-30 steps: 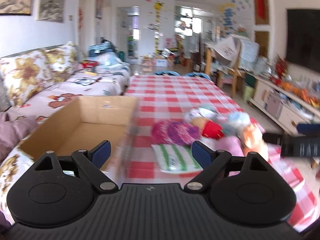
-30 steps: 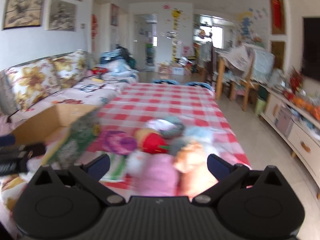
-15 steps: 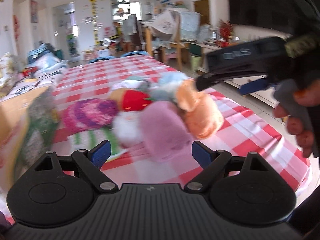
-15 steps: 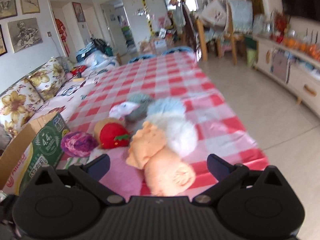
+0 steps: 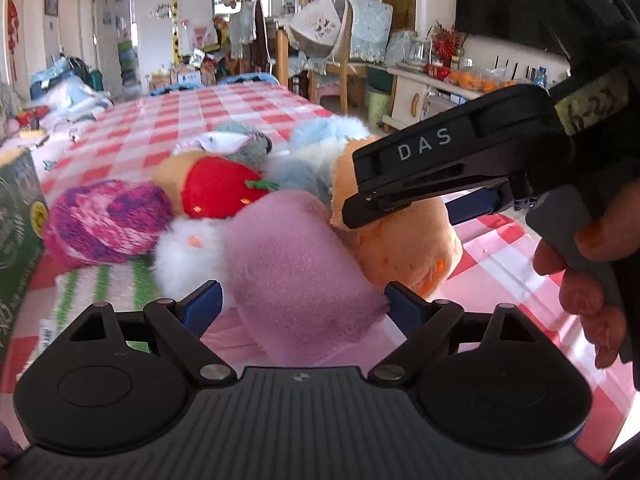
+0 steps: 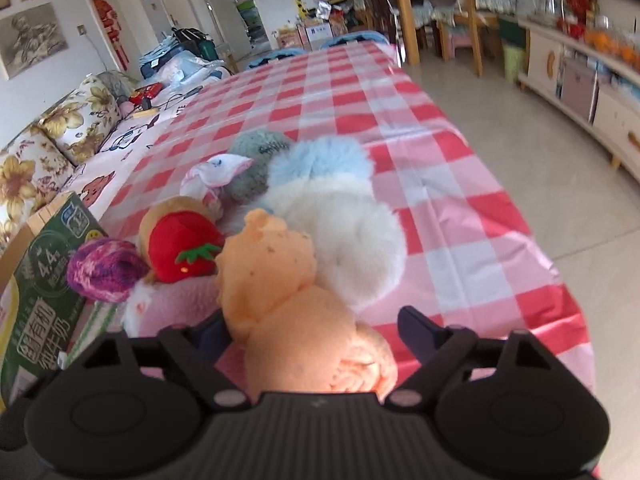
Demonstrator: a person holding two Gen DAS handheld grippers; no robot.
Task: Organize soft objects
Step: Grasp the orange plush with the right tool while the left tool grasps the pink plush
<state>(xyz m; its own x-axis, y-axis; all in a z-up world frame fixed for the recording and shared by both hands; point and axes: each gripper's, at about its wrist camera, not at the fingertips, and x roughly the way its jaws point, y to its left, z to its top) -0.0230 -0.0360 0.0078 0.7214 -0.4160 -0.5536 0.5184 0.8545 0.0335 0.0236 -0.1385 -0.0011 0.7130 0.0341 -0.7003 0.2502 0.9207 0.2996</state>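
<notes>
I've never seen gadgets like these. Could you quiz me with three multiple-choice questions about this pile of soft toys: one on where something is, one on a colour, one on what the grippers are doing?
1. What lies between the left gripper fingers?
A. pink plush
B. cardboard box
C. yarn ball

2. The tablecloth is checked white and:
A. blue
B. red
C. green

3. The right gripper is:
A. shut on a toy
B. open around the orange plush
C. out of sight

Answers: 1 A, it sits between the blue pads. 2 B, red squares. 3 B, fingers spread either side.
</notes>
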